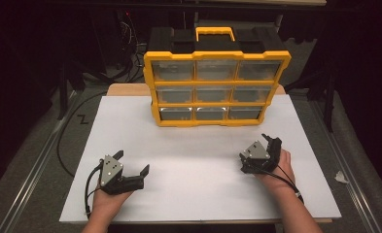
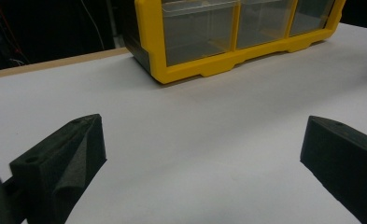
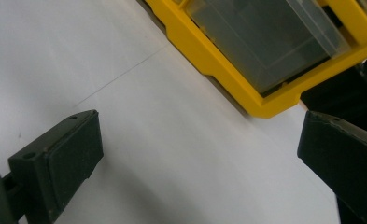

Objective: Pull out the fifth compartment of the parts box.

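Observation:
A yellow and black organizer case with clear drawers stands upright at the back of the white table top. My left gripper rests near the front left, open, nothing between its jaws. My right gripper rests near the front right, tilted, open and empty. In the left gripper view the organizer lies ahead beyond bare white surface, between the wide-apart fingers. In the right gripper view the organizer's lower corner appears tilted, past the spread fingers.
The white board lies on a wooden table whose edge shows behind it. Dark floor, cables and metal rails run along both sides. A small white scrap lies on the floor at the right.

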A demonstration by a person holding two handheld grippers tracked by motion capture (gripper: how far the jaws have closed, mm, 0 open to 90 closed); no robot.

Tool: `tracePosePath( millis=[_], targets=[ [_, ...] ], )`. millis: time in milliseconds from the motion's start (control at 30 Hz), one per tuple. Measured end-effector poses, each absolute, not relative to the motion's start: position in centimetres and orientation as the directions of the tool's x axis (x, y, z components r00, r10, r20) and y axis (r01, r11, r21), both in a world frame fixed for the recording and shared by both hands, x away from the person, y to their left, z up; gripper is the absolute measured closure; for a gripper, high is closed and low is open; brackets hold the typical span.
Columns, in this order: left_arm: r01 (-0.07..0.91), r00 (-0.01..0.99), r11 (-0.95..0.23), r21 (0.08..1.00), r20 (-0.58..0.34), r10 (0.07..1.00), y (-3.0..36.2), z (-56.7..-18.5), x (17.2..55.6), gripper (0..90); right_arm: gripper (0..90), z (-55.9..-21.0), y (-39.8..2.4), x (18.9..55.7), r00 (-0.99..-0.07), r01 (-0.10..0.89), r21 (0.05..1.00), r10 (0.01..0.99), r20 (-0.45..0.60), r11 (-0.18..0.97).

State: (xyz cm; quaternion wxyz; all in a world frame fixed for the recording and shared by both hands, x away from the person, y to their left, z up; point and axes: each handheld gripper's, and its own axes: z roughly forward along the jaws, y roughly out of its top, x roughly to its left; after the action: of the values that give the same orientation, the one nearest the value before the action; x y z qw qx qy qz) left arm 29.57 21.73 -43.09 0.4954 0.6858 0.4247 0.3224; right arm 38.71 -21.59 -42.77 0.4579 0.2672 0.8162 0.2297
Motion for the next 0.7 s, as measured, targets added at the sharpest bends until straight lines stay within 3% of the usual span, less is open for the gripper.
tracePosePath(
  millis=[700],
  targets=[
    [0.259,0.433,-0.148,0.954,0.023,0.901,21.7,-43.1,29.6,0.7,1.4,-42.6,-20.0,37.5,-0.398,0.117,0.407,0.418,-0.817,0.906]
  ],
)
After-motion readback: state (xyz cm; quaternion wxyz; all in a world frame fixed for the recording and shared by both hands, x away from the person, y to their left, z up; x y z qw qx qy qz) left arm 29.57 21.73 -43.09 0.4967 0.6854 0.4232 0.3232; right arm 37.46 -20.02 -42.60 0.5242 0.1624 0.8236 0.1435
